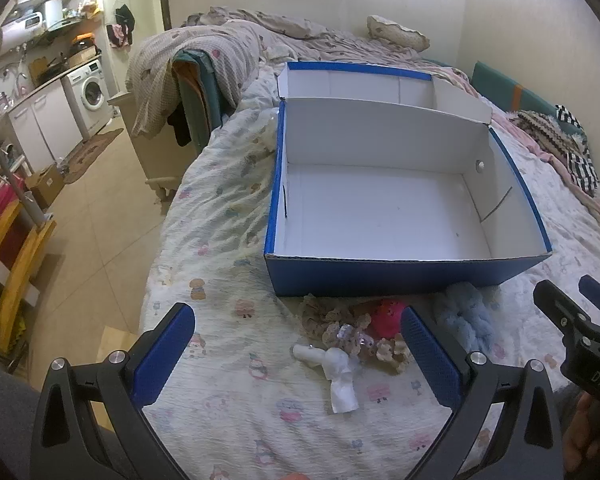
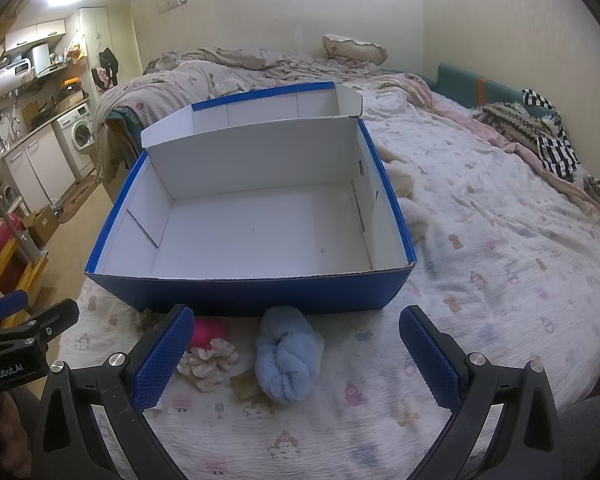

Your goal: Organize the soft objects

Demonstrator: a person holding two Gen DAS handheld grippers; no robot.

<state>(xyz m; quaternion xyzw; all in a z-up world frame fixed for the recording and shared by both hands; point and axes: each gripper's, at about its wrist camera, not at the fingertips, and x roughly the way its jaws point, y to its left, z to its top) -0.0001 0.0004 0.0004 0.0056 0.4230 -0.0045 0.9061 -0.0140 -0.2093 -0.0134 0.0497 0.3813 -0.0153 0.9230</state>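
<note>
Bedding with a cartoon print (image 1: 228, 208) carries an open blue box (image 1: 400, 276) with a bare white inside. Just in front of its near wall lie the soft things: a light blue plush roll (image 2: 286, 354), a pink piece (image 2: 208, 332), frilly beige scrunchies (image 1: 332, 320) and a white item (image 1: 338, 372). The left gripper (image 1: 298, 350) and right gripper (image 2: 296, 354) hover above them, jaws spread wide, holding nothing.
</note>
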